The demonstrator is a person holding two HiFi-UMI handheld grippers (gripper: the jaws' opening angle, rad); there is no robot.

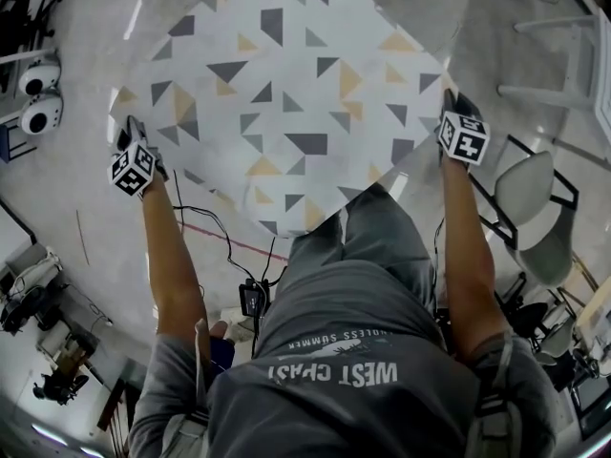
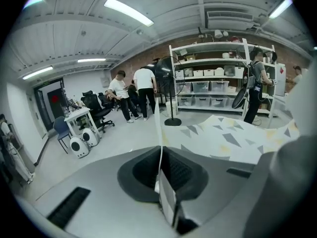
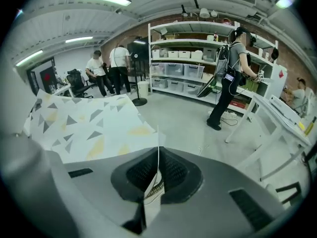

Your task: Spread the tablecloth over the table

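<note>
One triangle-patterned tablecloth stretches across the upper middle of the head view. Two tongs hold it: the left tongs are pinched tight on its left edge, and the right tongs are pinched tight on its right edge.

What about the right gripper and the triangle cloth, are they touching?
Touching. The right gripper view shows the right gripper pinched shut on the thin edge of the tablecloth, which runs up between its jaws.

Lab/workshop space: brick wall, steel shelving with storage bins, office chairs, concrete floor, ceiling strip lights.
</note>
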